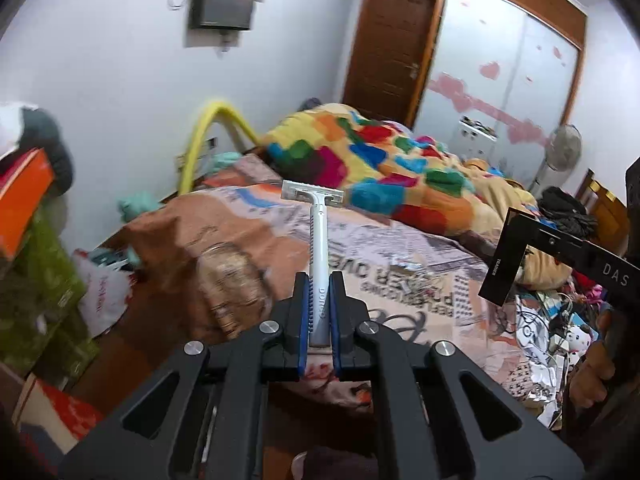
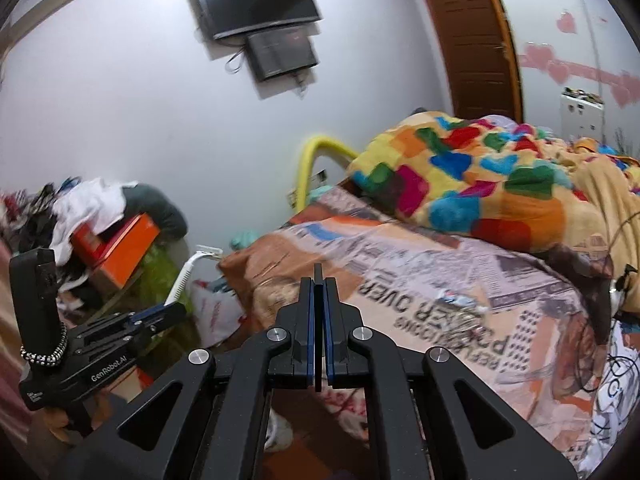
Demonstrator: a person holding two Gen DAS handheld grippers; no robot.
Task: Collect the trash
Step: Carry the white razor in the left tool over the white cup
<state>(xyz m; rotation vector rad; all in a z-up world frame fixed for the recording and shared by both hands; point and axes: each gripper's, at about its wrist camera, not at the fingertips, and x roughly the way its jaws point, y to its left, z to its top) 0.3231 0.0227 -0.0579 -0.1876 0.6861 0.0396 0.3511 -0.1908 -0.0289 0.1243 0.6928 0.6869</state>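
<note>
Left wrist view, centre: my left gripper pinches a razor by the lower handle; its long axis runs straight up the frame, in line with the fingers, with the head uppermost and crosswise, clear of the pads and seen against the bed; the handle's butt sits deep between the blue pads.

Right wrist view, centre: my right gripper is pressed together; a thin dark strip shows between the pads, and I cannot tell whether it is a held thing or part of the gripper; at lower left of this frame the left gripper appears from the side, the razor slanting up and to the right from its tips.

Relation governing the next move, as I judge it: the razor is already in the left hand, so what matters is where it goes; a white bag lies at the left of the left view, on the floor beside the bed; it is probably the trash bag, and it lies left of the razor; the left hand is the nearer.

More litter, small crumpled scraps, rests on the bed right of centre in the right view, ahead of the right gripper and apart from it.
</note>
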